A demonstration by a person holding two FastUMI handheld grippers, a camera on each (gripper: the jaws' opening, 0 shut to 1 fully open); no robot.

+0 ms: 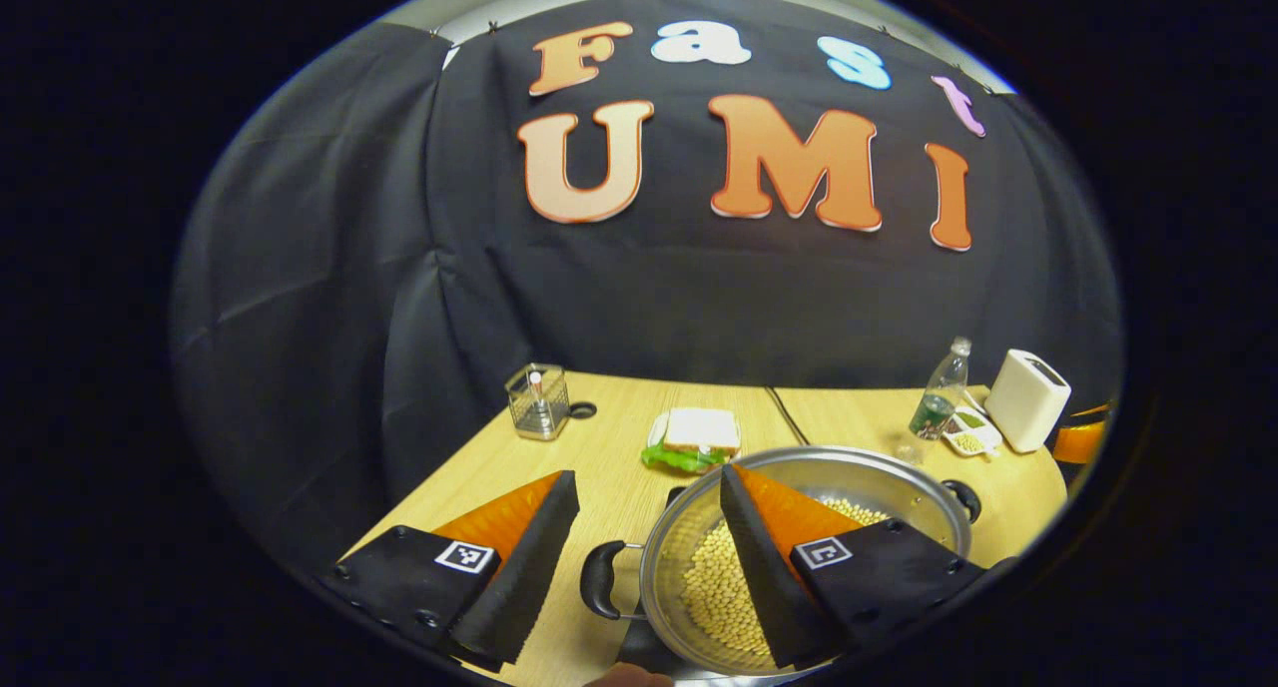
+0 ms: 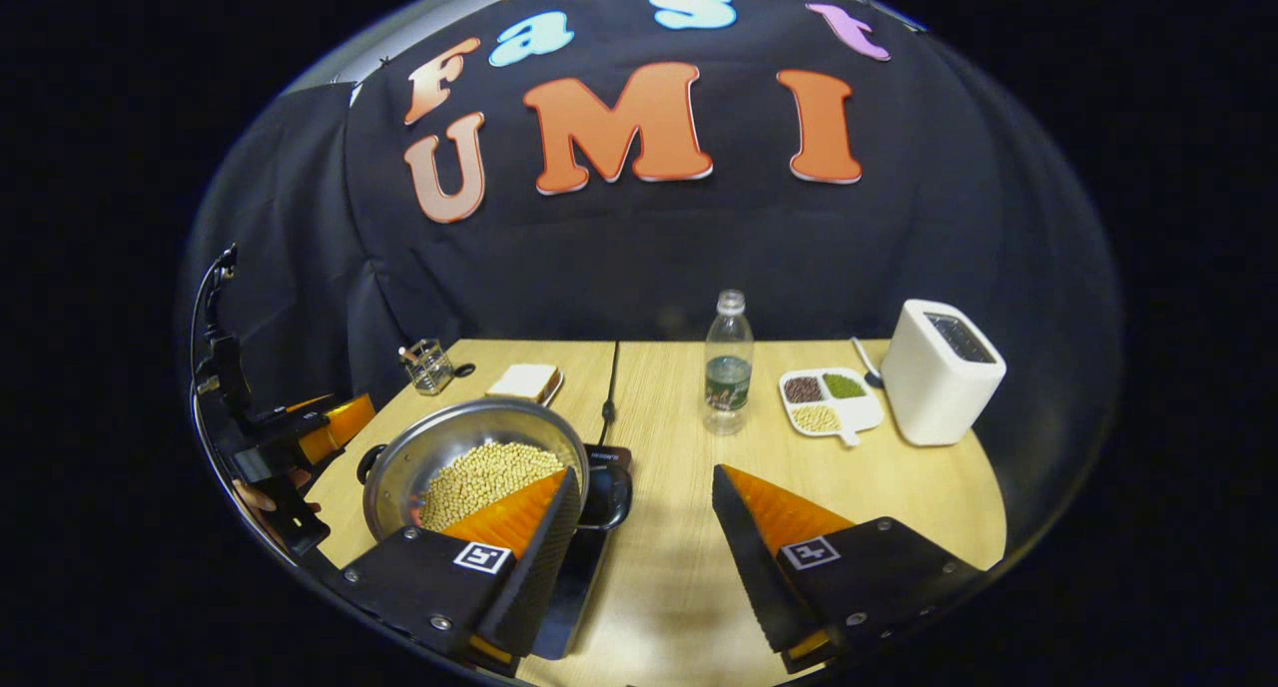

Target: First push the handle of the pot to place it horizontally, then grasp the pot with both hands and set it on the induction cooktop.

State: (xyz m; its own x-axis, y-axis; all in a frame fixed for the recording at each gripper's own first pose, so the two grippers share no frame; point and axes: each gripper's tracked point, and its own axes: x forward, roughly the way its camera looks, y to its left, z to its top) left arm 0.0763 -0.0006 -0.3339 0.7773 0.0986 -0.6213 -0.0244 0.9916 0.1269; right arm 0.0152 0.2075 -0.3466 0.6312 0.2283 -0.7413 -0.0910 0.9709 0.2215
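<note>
A steel pot holding soybeans sits low in the left gripper view, with a black side handle on its left and another at its far right. My left gripper is open; the near handle lies between its fingers, untouched. In the right gripper view the pot stands over the left part of the black induction cooktop. My right gripper is open, the pot's right handle beside its left finger. The left gripper and a hand show beyond the pot.
On the wooden table stand a water bottle, a divided dish of beans and a white box-shaped appliance. A sandwich on a plate and a wire holder sit farther back. A cable runs to the cooktop.
</note>
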